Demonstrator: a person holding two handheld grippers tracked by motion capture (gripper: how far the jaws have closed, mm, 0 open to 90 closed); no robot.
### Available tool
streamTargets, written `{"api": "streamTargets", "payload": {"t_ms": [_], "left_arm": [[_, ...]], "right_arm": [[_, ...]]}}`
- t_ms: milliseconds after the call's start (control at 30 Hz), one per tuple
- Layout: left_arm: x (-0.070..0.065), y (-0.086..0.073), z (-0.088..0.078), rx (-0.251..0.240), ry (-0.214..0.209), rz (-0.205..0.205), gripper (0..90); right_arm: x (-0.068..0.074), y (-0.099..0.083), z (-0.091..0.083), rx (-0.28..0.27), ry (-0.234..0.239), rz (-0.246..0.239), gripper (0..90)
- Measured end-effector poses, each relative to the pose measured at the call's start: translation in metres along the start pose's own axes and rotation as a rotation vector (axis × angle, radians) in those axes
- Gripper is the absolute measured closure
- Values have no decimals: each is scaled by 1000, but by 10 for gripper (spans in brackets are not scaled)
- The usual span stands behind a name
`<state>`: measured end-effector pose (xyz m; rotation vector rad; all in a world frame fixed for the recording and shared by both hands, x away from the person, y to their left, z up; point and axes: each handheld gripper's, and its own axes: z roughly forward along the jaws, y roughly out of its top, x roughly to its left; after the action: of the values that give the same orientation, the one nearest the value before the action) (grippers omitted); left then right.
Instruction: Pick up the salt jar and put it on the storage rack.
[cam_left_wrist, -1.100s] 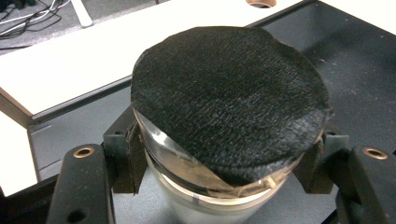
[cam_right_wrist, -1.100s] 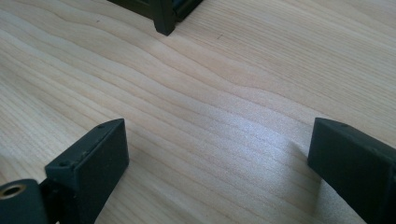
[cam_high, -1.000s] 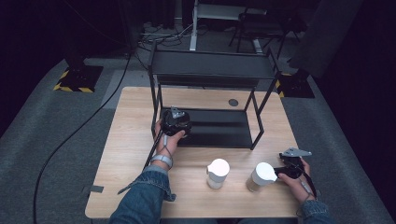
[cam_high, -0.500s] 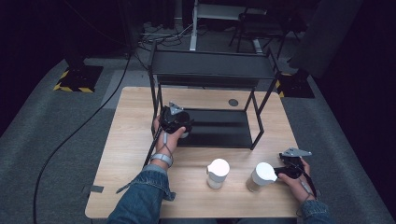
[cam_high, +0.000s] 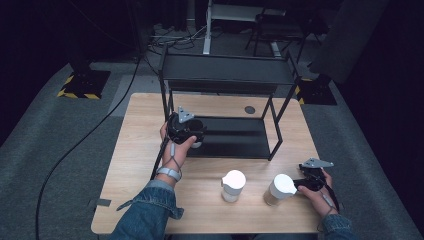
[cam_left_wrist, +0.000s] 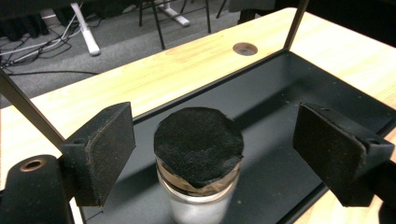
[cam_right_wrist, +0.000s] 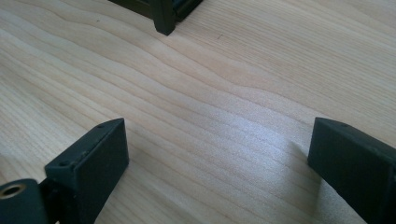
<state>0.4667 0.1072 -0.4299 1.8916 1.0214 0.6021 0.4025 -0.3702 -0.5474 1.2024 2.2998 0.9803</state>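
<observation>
High view, left tongs (cam_high: 192, 134): held over the left end of the black rack's (cam_high: 227, 80) lower shelf, a small jar (cam_high: 196, 144) just below them.
High view, right tongs (cam_high: 300, 184): at the bench's (cam_high: 135, 150) right front, just beside a white-lidded cup (cam_high: 279, 189); a second white-lidded cup (cam_high: 233, 185) stands to its left.
Left gripper view, tongs (cam_left_wrist: 224, 154): jaws have just been opening and stand wide, pads clear of the jar on both sides.
Left gripper view, jar (cam_left_wrist: 198, 163): upright on the black shelf, clear glass body, round black felt-like top, brownish band under the rim.
Right gripper view, tongs (cam_right_wrist: 224, 158): jaws wide apart, nothing between them, bare wood beneath.
</observation>
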Motion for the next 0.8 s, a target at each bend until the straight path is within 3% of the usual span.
{"api": "streamTargets", "payload": {"t_ms": [233,267,800], "left_arm": [[-6,3,-16,-4,-20,-6,122],[-6,4,-20,-1,-27,9,121],[-6,0,-49,-8,-23,14,107]], "right_arm": [[0,0,0,0,0,-1,51],[0,0,0,0,-1,-1,51],[0,0,0,0,-1,-1,51]]}}
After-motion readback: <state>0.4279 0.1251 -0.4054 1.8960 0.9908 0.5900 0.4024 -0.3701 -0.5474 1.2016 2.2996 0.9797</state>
